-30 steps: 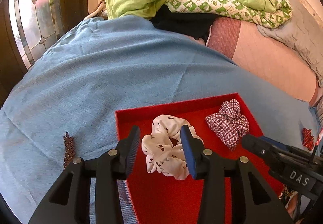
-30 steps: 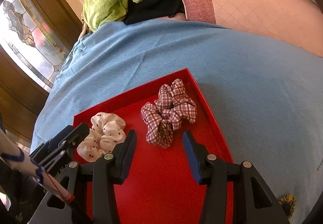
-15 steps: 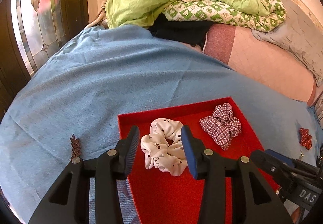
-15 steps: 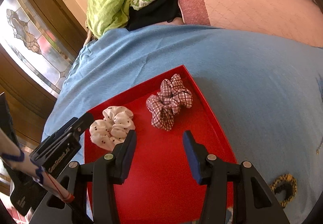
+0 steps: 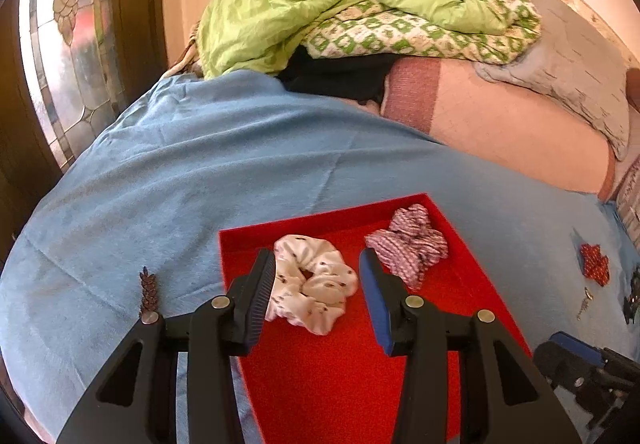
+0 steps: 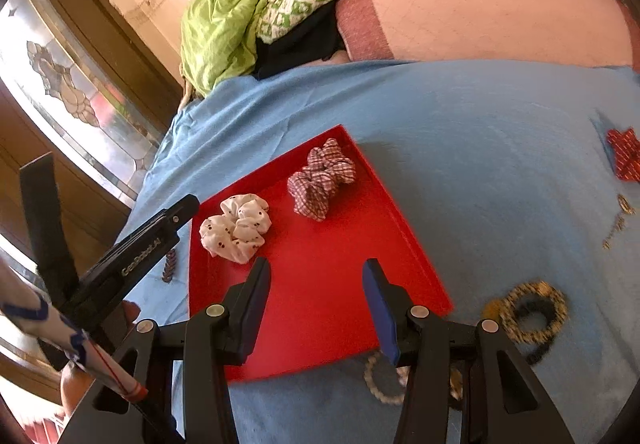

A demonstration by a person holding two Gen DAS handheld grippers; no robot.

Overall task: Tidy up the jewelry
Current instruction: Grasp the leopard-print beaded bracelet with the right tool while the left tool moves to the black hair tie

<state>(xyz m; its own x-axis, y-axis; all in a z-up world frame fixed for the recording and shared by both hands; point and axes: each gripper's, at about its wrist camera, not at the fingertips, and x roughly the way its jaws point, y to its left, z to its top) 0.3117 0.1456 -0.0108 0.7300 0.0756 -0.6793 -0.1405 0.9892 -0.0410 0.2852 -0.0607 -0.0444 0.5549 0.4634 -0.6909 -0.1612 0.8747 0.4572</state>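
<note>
Resting: ruffled fabric scrunchies (image 5: 316,280); flat red tray (image 5: 344,376)

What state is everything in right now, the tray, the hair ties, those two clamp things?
Red tray: on the blue blanket, holding two scrunchies.
White dotted scrunchie: lying in the tray, untouched.
Plaid scrunchie: lying in the tray, untouched.
Yellow-black scrunchie: on the blanket, outside the tray.
Red scrunchie: on the blanket, outside the tray.
Left gripper: open, empty.
Right gripper: open, empty.

Left gripper (image 5: 316,296) points steeply downward, fingers (image 5: 260,298) parted, gripping nothing. Right gripper (image 6: 316,308), at its 4 o'clock, likewise parted and empty.
</note>
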